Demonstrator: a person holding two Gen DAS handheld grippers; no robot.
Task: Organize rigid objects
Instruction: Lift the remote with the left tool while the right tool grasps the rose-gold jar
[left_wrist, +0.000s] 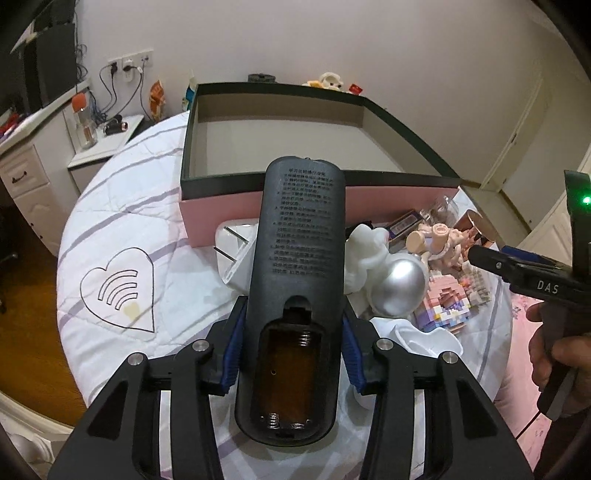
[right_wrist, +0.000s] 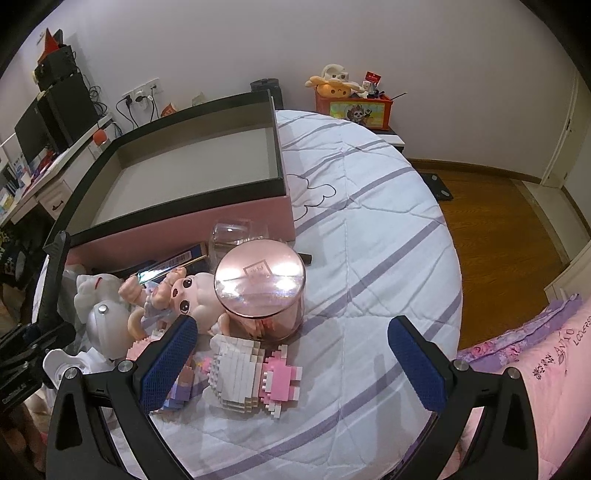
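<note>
One box (left_wrist: 295, 155), pink-sided with a dark rim, sits open on the bed (left_wrist: 122, 206), and nothing shows on its grey floor. Just in front of its near wall lies a huddle of small things: a white figure (left_wrist: 364, 254), a silver ball (left_wrist: 400, 288), a pink doll (right_wrist: 184, 295), a rose-gold tin (right_wrist: 260, 291) standing upright, and a pink-and-white brick model (right_wrist: 255, 373) nearest of all.

The left gripper (left_wrist: 293, 343) has its jaws closed on a black remote (left_wrist: 295, 280), gripped at its sides by the blue pads. The remote is held back-up, battery bay uncovered and without cells, its far end reaching over the box's near rim. The right gripper (right_wrist: 291, 362) has its jaws spread wide with nothing between them, hovering above the brick model and the bare quilt to its right.

Only the left view shows the remote and a heart drawing (left_wrist: 118, 291) on the quilt left of the box. Only the right view shows the tin's lid, a clear glass (right_wrist: 236, 232) behind the tin, the open quilt right of the box, the bed's right edge and the wood floor (right_wrist: 498, 236) beyond it.
</note>
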